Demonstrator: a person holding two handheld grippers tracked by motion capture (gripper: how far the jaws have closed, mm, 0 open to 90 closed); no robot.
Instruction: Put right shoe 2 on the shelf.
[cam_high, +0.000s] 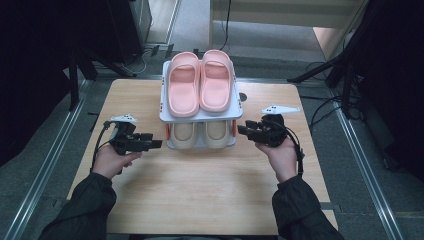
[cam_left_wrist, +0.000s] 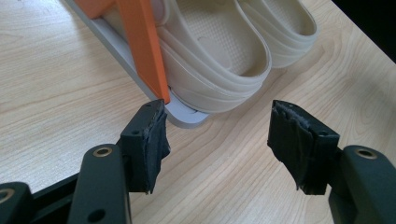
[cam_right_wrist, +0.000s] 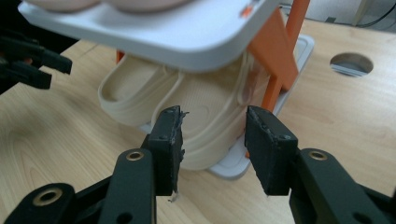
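A pale wood counter (cam_high: 200, 190) stood on a grey floor with metal rails either side and dark stands and cables behind. At its far middle sat a two-tier shoe rack (cam_high: 201, 118), white trays on orange posts. Pink slippers (cam_high: 200, 80) lay side by side on the top tray; beige slippers (cam_high: 200, 134) lay on the bottom tray, long axes running away from the person, their near ends facing the front edge.

Left tool (cam_high: 156, 144): jaws apart, nothing between them, held level just left of the rack's lower tier. In the left gripper view the near front corner of the bottom tray (cam_left_wrist: 187, 116) and an orange post (cam_left_wrist: 144, 51) lay directly ahead of the left jaw, the beige pair beyond and to the right.

Right tool (cam_high: 242, 130): jaws partly spread, released, nothing gripped. It pointed in at the lower tier from the right. In the right gripper view the nearer beige slipper (cam_right_wrist: 210, 126) lay straight ahead between the jaw lines, apart from the pads.

Judgement: the right tool was nearer to a grasp. The top tray (cam_right_wrist: 154, 32) overhung the slipper closely and an orange post (cam_right_wrist: 275, 51) stood just right of the approach, so entry would have to stay low and from the front-right corner.
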